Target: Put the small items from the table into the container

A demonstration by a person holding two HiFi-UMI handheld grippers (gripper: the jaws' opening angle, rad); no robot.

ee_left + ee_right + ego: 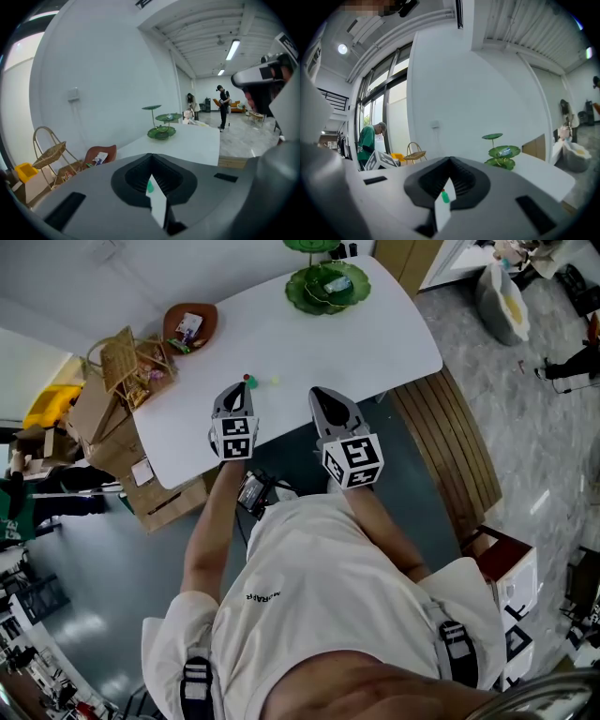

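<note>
- Left gripper [233, 392]: jaws pressed together, nothing pinched between them. Tip low over the white table [375, 343], close to its near edge, pointing ahead and somewhat down.
- Right gripper [320, 397]: just beside the left gripper, on its right and apart from it. Jaws drawn in to the same narrow stance, holding nothing. Tip over the table's near edge, pointing nearly level.
- Red-and-green small item [248, 381]: on the table right at the left gripper's tip, a touch to its right. Touching the tip or not, impossible to tell. Shows as a green speck in line with the slit in both gripper views.
- Pale yellow-green small item [275, 381]: on the table just right of the first one, ahead of the gap between the two grippers, clear of both tips.
- Brown bowl [211, 324]: ahead of the left gripper and off to its left, near the table's far-left edge, well apart from both small items. A few packets inside.
- Green leaf-shaped dish [305, 298]: well ahead of the right gripper at the table's far end, tiered on a stem, with a wrapped piece lying in one tier.
- Wicker basket [120, 357] and cardboard boxes [103, 427]: left of the left gripper, beyond the table's edge.
- Wooden bench [450, 442]: right of the right gripper, beside the table.
</note>
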